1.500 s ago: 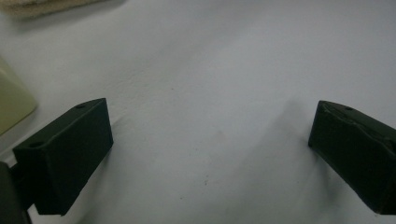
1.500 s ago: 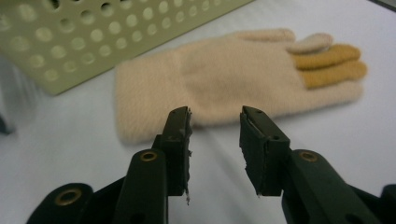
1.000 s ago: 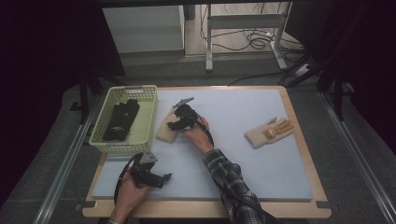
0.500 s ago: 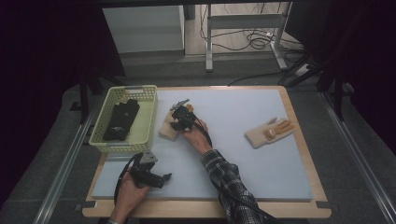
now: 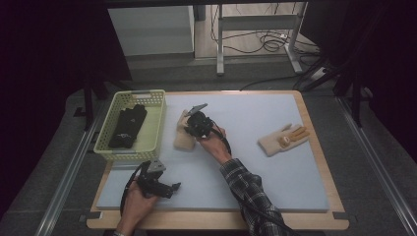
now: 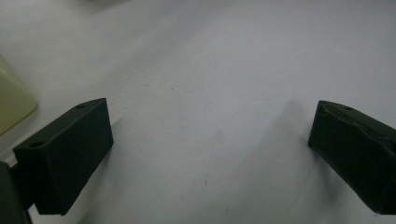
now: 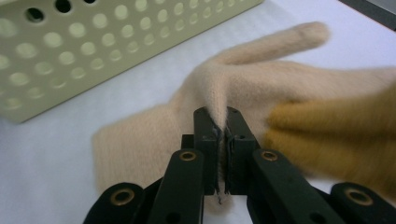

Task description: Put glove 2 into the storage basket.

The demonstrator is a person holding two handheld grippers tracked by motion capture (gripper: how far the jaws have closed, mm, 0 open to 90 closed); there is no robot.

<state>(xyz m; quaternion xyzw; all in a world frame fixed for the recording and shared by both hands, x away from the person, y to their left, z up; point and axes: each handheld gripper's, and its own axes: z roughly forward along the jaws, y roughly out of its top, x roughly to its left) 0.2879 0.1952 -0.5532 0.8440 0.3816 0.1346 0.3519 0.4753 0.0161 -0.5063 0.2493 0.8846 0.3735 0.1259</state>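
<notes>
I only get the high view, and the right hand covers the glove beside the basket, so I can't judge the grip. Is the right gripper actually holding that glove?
Observer: Yes. In the right gripper view the right gripper is shut on a raised fold of the beige glove; its jaws have just been closing.
Operator: Is the glove plain beige?
Observer: No, its fingers are mustard yellow.
Operator: And the left gripper, is it holding anything?
Observer: No. The left gripper is open, with bare white mat between the jaws.
</notes>
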